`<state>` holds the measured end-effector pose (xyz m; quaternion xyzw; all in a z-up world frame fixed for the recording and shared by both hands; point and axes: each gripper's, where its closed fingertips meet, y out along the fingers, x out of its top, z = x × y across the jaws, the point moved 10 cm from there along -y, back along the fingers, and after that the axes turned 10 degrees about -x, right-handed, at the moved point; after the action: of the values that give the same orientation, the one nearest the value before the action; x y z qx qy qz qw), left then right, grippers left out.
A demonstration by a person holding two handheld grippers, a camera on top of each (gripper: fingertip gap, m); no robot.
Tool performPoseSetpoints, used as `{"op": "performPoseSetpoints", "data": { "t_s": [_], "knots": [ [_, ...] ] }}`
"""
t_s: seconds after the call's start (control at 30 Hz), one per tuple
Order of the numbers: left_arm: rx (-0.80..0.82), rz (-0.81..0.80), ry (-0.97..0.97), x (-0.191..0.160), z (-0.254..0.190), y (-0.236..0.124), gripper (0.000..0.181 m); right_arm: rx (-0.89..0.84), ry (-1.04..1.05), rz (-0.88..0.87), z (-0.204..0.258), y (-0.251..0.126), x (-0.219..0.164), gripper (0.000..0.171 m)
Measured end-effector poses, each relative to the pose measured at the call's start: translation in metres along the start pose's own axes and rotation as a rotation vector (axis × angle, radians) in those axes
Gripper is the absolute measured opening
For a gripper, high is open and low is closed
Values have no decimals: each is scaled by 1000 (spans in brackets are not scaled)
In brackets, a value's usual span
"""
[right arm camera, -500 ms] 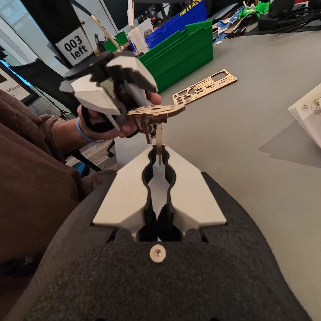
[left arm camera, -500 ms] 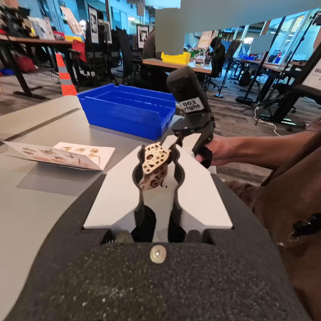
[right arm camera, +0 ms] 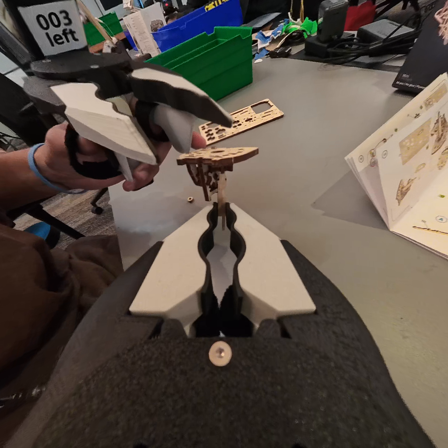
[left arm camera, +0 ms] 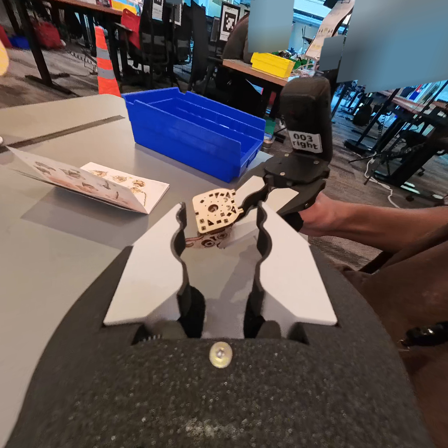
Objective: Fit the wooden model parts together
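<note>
The grey table (left arm camera: pixel 60 242) carries everything. On it in the left wrist view, a blue bin (left arm camera: pixel 194 135) stands at the far side and an open instruction booklet (left arm camera: pixel 97 184) lies to the left of the fingers. In the right wrist view a green bin (right arm camera: pixel 213 60) sits at the far side, with a flat wooden parts sheet (right arm camera: pixel 242 121), full of cut-out holes, lying near it; the booklet shows at the right edge.

The left hand-held gripper (left arm camera: pixel 220 225) has its white fingers (left arm camera: pixel 150 274) spread wide apart and holds nothing — the wooden model sits in the gap ahead of them, seemingly clear of the left finger, though the blur leaves that uncertain. In the right wrist view this left hand-held gripper appears above and to the left of the model, also clear of it.

The right hand-held gripper (right arm camera: pixel 221 213) has its fingers drawn together on a thin wooden tab at the bottom of the wooden model (right arm camera: pixel 215 157), pinched right at the fingertips. The model is raised off the table: a flat perforated plate lies roughly level on top, with darker fretted pieces hanging beneath it and the pale tab running down into the grip.

A tiny wooden ring (right arm camera: pixel 190 199) lies on the table, near the model's left side.
</note>
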<state>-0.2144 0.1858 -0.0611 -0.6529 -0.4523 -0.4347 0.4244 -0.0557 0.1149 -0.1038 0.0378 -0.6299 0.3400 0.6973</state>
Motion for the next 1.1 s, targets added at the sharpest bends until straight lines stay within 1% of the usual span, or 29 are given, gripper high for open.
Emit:
{"op": "performPoseSetpoints", "data": {
  "t_s": [0.37,0.57,0.63,0.73,0.87,1.1],
  "knots": [
    [18,41,-35,-9,8,2,54,-38,-53,8,3,2,0,6],
    [18,69,-21,-11,5,6,43,-60,-83,31,4,4,-2,6],
    [30,77,-12,-11,5,6,43,-78,-99,37,5,5,-2,6],
    [42,89,-12,-11,4,7,42,-120,-145,37,6,4,-1,6],
    [69,102,-42,-11,5,8,42,-218,-241,40,10,5,-1,5],
    [114,174,-52,-15,7,11,42,-379,-375,104,18,11,-5,6]
  ]
}}
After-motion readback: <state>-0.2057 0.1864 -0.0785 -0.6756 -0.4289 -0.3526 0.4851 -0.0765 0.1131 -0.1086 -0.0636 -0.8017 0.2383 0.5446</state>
